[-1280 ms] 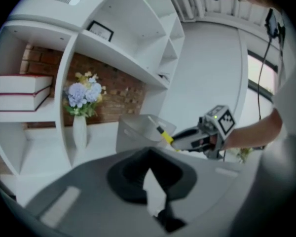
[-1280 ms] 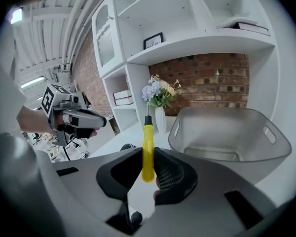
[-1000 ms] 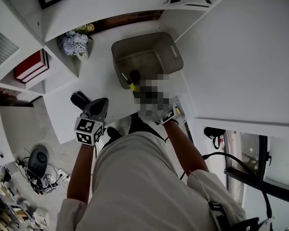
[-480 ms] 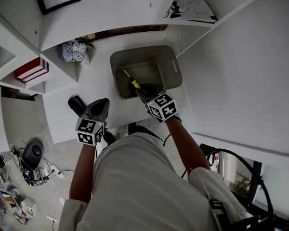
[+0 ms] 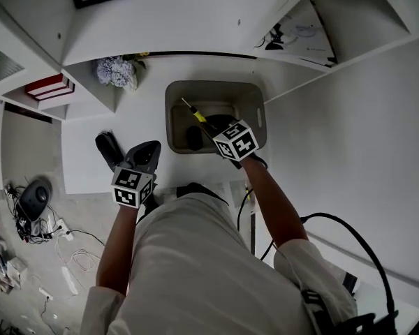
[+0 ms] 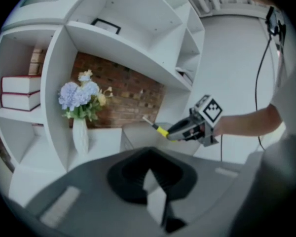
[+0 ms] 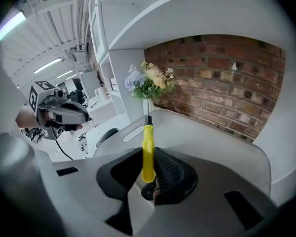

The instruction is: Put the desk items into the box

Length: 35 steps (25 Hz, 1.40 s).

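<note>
- Firmly, the right gripper [image 7: 149,177] clamps a yellow-handled screwdriver [image 7: 147,149], its shaft pointing ahead.
- That screwdriver hangs over the grey box [image 5: 173,114], where a dark item [image 5: 194,138], perhaps a mouse, lies.
- The left gripper [image 5: 147,151], jaws together and empty, hovers above the white desk [image 5: 84,162] beside a black object [image 5: 111,148].

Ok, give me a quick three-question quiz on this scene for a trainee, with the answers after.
1. True or false: the left gripper holds something.
2. What does the right gripper hold? A) a pen B) a yellow-handled screwdriver C) a book
3. Fill in: in the head view, the screwdriver's tip shows over the grey ____.
Key: 1 false, its jaws are shut on nothing; 2 B; 3 box.
</note>
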Motion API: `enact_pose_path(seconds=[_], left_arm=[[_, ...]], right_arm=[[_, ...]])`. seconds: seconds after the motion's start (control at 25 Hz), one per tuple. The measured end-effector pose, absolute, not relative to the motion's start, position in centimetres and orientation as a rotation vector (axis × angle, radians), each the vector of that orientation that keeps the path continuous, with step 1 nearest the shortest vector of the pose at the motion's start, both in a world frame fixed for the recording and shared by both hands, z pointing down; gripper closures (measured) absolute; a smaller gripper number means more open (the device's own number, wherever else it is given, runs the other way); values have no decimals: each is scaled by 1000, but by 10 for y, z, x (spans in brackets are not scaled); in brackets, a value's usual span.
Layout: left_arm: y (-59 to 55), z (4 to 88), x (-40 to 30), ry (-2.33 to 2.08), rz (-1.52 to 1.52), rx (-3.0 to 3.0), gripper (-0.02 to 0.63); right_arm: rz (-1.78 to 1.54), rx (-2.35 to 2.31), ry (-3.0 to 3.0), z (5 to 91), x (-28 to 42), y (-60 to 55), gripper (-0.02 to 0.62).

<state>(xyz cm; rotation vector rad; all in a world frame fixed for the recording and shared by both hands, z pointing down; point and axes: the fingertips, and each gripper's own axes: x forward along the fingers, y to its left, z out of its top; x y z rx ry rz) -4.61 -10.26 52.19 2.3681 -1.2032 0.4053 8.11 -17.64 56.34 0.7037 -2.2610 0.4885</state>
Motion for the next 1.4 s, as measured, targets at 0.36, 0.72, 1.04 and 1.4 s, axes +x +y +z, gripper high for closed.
enact_pose_path(seconds=[0.36,0.72,1.04,1.4], left_arm=[[-115,534,-42,-1278,401,2282,603],[-117,543,-41,-1328,412,2220,603],[-120,551,-48,-1372,410,2158,603],[-124,565,-46,-1363,412,2110,603]], right_arm=[[463,526,-2182,610,80,-197,531],[465,429,-2133,657,79,-211,531],[529,411,-2065,705,87,-219,531],[592,450,-1985,755,97,-231,531]])
